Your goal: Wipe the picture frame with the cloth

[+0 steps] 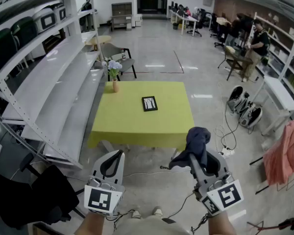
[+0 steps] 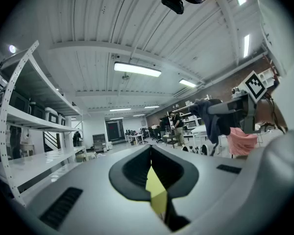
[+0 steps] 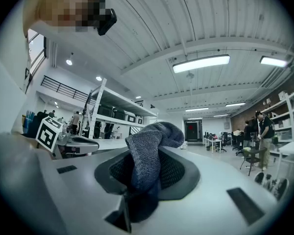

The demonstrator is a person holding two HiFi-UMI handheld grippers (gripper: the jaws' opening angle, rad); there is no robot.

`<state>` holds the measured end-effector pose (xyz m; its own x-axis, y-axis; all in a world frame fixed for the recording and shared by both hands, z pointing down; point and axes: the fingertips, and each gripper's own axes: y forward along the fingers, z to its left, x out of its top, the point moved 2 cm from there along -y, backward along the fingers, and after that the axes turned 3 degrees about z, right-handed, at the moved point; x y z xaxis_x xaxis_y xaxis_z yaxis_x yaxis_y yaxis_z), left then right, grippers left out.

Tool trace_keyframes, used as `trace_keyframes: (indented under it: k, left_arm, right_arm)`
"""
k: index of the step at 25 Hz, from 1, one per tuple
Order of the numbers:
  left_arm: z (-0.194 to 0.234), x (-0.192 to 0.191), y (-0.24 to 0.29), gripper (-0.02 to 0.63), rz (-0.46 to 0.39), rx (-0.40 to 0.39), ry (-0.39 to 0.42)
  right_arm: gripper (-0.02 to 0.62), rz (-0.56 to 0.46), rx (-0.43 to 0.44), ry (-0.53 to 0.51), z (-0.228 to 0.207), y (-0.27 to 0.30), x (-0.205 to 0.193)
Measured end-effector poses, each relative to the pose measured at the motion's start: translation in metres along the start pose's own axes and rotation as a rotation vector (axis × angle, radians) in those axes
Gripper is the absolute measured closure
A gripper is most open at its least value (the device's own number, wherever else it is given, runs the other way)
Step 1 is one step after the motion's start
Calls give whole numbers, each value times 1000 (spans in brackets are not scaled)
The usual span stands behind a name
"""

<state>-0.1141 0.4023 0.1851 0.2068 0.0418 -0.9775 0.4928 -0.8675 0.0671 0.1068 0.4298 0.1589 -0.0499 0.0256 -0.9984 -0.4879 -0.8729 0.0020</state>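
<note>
Carrying the cloth (image 1: 197,140) toward the bench (image 1: 132,124), picture frame (image 1: 149,103) not yet touched.

My right tongs (image 1: 200,156) are clamped on the cloth, its loose end bunched above the tips, which I judge keeps a wad ready for wiping. My left tongs (image 1: 113,161) are pressed together and hold nothing, probably kept free to steady the frame. Both hang short of the bench's near edge, over the floor. The frame lies flat near the bench's middle, with bare top all round it. A vase (image 1: 115,80) stands at the bench's far left corner and a rack (image 1: 54,82) crowds its left side, so the near edge offers the open approach.
</note>
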Motion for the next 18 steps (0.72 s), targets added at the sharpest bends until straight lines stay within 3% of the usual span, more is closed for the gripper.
trace_keyframes:
  k: [13, 18]
  left_arm:
    - [-22, 1, 22, 598, 17, -32, -4]
    - [-32, 3, 31, 598, 8, -18, 43]
  right_arm:
    - [482, 1, -4, 64, -28, -4, -15]
    - [482, 2, 11, 75, -43, -6, -22]
